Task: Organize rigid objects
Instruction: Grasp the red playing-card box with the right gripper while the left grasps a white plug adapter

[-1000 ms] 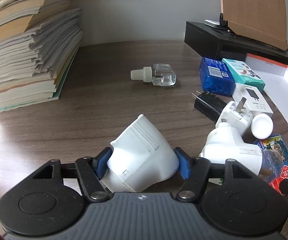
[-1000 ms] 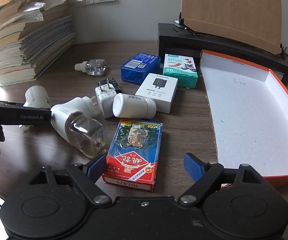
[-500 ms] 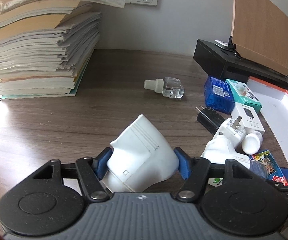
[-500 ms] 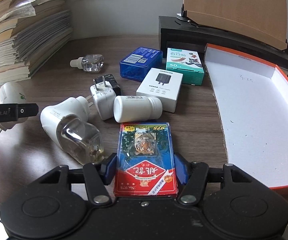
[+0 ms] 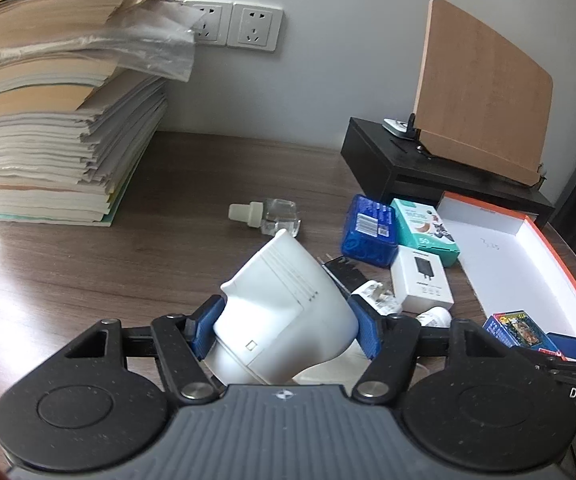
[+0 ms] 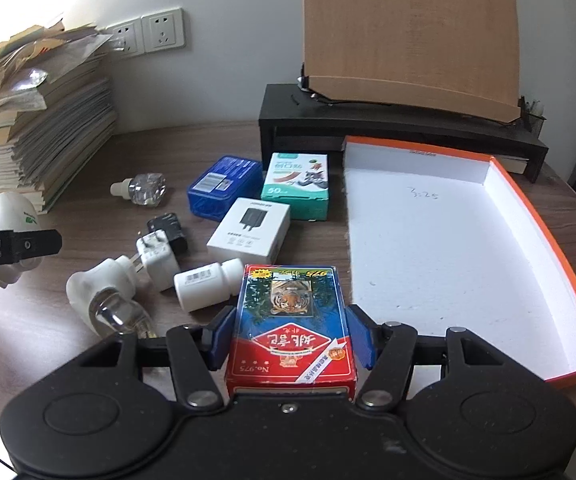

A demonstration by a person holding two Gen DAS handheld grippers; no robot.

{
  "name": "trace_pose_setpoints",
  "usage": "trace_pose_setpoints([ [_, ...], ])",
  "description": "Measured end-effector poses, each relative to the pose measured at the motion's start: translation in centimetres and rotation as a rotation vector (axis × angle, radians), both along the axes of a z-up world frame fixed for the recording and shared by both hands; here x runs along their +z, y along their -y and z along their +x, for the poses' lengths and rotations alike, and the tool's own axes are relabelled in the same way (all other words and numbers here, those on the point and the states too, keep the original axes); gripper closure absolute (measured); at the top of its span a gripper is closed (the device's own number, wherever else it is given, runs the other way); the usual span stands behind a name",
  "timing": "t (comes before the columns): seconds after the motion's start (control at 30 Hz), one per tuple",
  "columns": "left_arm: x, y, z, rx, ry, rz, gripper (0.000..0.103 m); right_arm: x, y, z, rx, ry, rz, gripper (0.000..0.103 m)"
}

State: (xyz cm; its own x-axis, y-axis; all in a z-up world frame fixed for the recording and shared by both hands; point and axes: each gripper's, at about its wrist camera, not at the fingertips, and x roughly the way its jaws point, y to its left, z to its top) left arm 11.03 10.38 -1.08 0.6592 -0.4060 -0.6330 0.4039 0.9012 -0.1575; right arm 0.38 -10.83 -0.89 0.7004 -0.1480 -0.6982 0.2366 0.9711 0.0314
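Note:
My left gripper point(image 5: 286, 330) is shut on a white plug-in device point(image 5: 284, 316) and holds it above the brown table. It also shows in the right wrist view point(image 6: 6, 216), at the far left. My right gripper point(image 6: 289, 336) is shut on a red and blue card box with a tiger picture point(image 6: 289, 328) and holds it above the table, just left of the orange-rimmed white tray point(image 6: 439, 248). The card box also shows in the left wrist view point(image 5: 517, 330), at the tray's near corner.
On the table lie a white plug-in with a glass bottle point(image 6: 106, 300), a white bottle point(image 6: 206, 286), a white charger point(image 6: 156, 254), a black charger point(image 6: 168, 230), a white box point(image 6: 250, 230), a teal box point(image 6: 297, 186), a blue case point(image 6: 224, 186) and a clear refill bottle point(image 6: 140, 190). A paper stack point(image 5: 56, 128) stands left, a black stand point(image 6: 367, 120) behind.
My right gripper closed on the card box and lifted it. My left gripper rose with the white plug-in device and turned toward the right.

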Motion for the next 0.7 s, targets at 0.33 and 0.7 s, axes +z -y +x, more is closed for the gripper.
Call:
trace_pose_setpoints([
  [0.33, 1.6, 7.3, -1.1, -0.065, -0.003, -0.032, 0.035, 1.8, 7.6, -0.5, -0.087, 0.068, -0.032, 0.032],
  [0.7, 2.7, 21.2, 0.3, -0.124, -0.003, -0.069, 0.035, 3.9, 19.3, 1.4, -0.107, 0.114, -0.045, 0.032],
])
